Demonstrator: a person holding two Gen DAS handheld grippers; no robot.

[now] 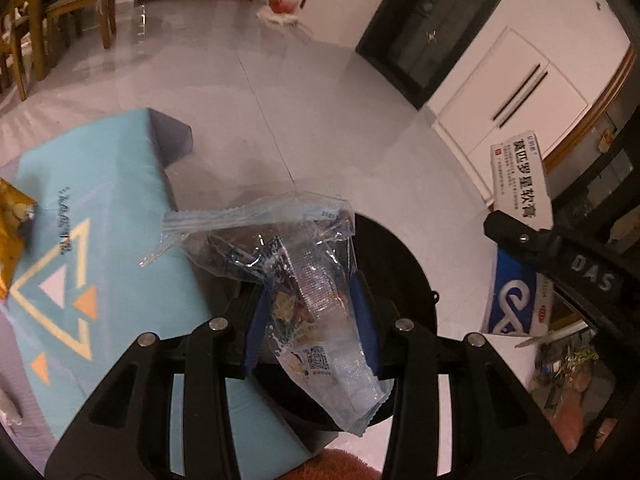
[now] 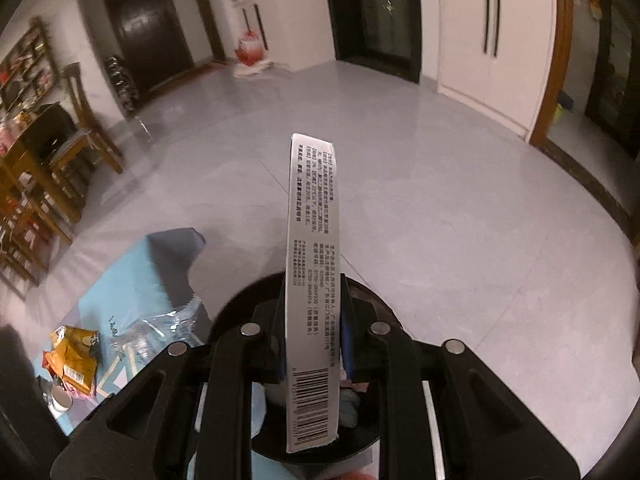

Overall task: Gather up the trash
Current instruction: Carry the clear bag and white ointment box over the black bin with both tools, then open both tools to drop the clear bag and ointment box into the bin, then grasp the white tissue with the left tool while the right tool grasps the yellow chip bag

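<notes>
The left hand-held gripper [image 1: 316,320] is pinching a wrapper [image 1: 316,312] and the right hand-held gripper [image 2: 314,344] a box [image 2: 314,280] above the bin [image 1: 404,264]; each should be centring before opening.

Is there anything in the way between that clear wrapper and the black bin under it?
Nothing visible. The left gripper holds the wrapper right over the open black bin. The box in the right gripper hangs off to the side.
</notes>
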